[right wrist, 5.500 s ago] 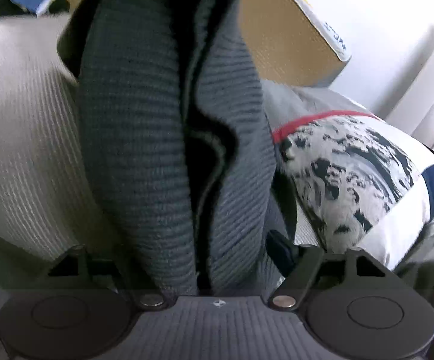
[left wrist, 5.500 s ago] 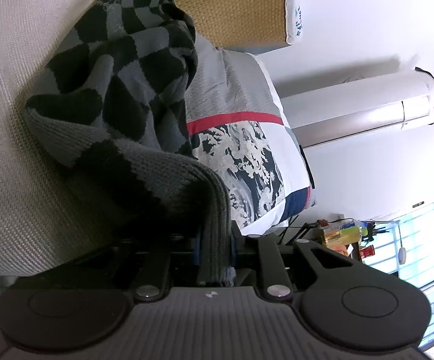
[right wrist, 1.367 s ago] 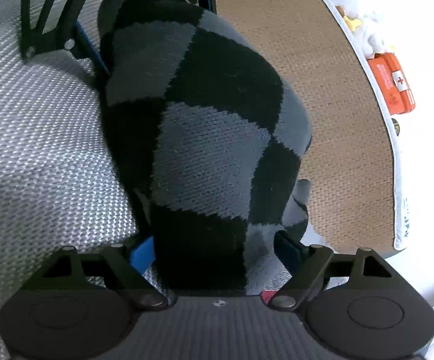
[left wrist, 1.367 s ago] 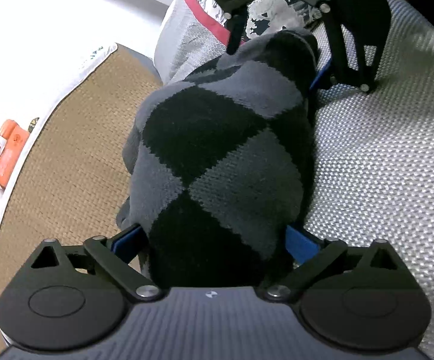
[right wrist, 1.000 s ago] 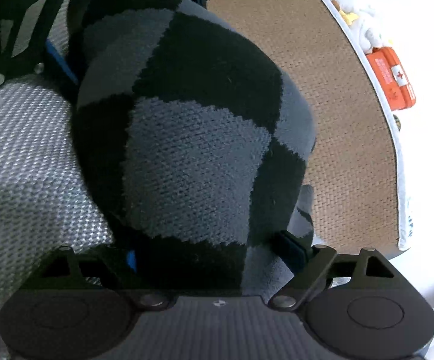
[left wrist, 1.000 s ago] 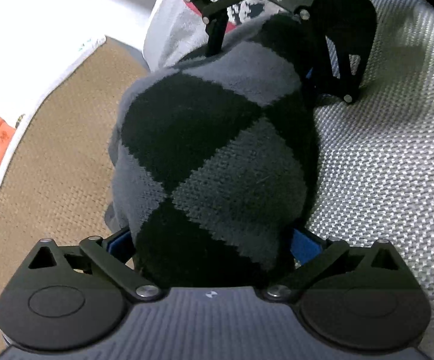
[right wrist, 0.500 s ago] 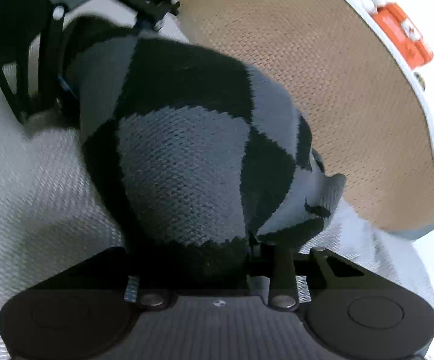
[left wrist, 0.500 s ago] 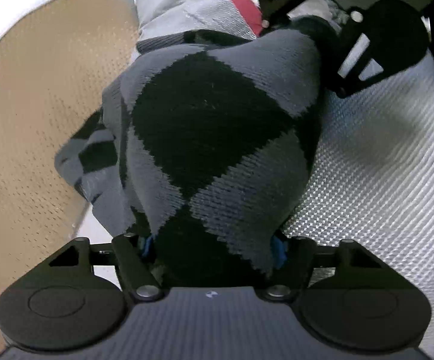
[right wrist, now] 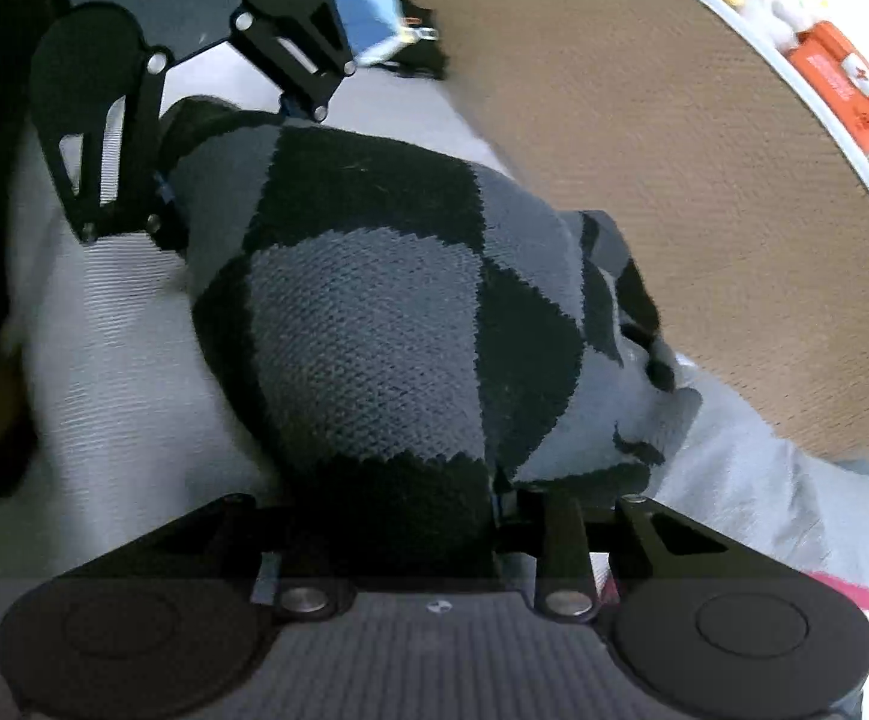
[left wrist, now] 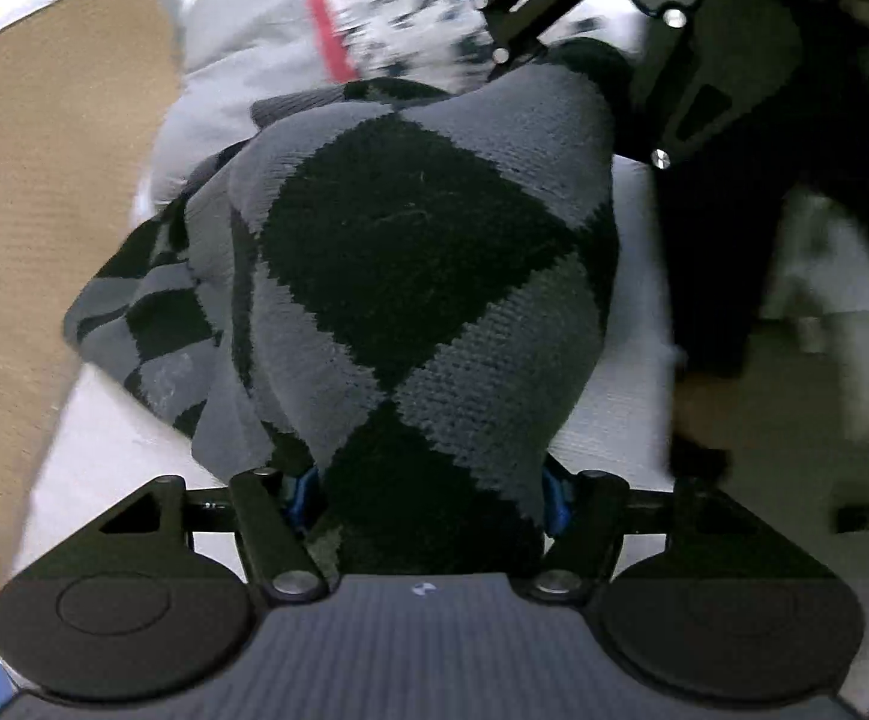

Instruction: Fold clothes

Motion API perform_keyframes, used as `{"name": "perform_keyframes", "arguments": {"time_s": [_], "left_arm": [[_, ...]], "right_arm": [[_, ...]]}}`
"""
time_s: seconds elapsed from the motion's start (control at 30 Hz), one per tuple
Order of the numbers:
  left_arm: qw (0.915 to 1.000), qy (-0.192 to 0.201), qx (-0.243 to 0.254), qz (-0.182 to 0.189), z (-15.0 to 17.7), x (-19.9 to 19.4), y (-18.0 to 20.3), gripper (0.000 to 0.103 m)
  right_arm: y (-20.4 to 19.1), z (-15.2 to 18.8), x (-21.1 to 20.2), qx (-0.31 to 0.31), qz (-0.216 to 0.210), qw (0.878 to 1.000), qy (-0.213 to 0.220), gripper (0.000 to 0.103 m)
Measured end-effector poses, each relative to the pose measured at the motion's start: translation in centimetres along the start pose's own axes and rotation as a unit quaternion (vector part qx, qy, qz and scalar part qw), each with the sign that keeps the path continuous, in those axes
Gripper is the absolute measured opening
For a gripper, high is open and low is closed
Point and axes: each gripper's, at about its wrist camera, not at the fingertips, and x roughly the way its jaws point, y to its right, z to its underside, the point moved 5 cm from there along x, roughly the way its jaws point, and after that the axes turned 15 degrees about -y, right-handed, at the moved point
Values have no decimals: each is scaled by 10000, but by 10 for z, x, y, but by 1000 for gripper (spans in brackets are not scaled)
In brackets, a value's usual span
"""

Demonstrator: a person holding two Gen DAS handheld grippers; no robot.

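Note:
A grey and black checked knit sweater (left wrist: 410, 300) is bunched into a thick folded bundle between my two grippers, just above the white woven bed cover (left wrist: 626, 360). My left gripper (left wrist: 428, 492) is shut on one end of it. My right gripper (right wrist: 392, 510) is shut on the other end, where the sweater (right wrist: 374, 312) fills the middle of the view. Each gripper faces the other: the right one shows at the top of the left wrist view (left wrist: 602, 60), the left one at the top left of the right wrist view (right wrist: 182, 120). A loose part hangs towards the headboard side.
A tan woven headboard (right wrist: 674, 180) stands beside the bundle. A patterned pillow with a red stripe (left wrist: 338, 30) lies behind it. An orange first-aid pouch (right wrist: 842, 84) sits on the ledge above the headboard. A dark shape (left wrist: 794, 210) is at the bed's edge.
Both grippers have closed from wide open onto the ends of the folded sweater and lifted it slightly. The views have swung towards the pillow and headboard.

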Motion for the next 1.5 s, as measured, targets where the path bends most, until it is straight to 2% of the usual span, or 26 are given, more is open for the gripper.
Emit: {"name": "perform_keyframes", "arguments": {"time_s": [0.1,0.23,0.3,0.33,0.5,0.6,0.8,0.93,1.07,1.2,1.3,1.43,1.5], "left_arm": [[9989,6,145,436,8,-23,18,68],[9978,108,195,629,1,-43,5,69],[9973,124,183,697,-4,-49,-5,69],[9971,111,165,735,-8,-51,-12,69],[9934,25,56,1143,-17,-55,-49,69],[9903,-29,-66,1388,-23,-49,-76,71],[9849,-229,-400,1666,-38,-20,-126,74],[9816,-270,-606,1792,-45,-9,-159,74],[9758,-134,-904,1989,-51,-6,-191,74],[9717,-95,-1253,2001,-55,6,-224,74],[9682,-90,-1686,1847,-57,19,-253,74],[9599,-143,-2441,1371,-54,39,-294,68],[9552,-30,-2716,1178,-50,39,-307,63]], "right_arm": [[-8,9,-32,-240,-416,9988,-105,33],[1,11,-62,-280,-869,9956,-215,33],[12,10,-66,-149,-982,9946,-303,33],[2,16,-70,-102,-1017,9942,-320,33],[-7,25,-73,139,-1623,9853,-523,35],[7,14,-65,163,-2039,9764,-694,37],[35,0,-46,-130,-2470,9660,-754,41],[67,-13,-16,66,-3110,9474,-748,43],[102,-22,2,378,-3594,9298,-701,43],[133,-30,20,683,-3904,9156,-681,43],[154,-38,36,888,-4033,9083,-663,44],[174,-51,61,1069,-4135,9015,-700,44],[181,-55,72,1147,-4246,8954,-695,44]]}}
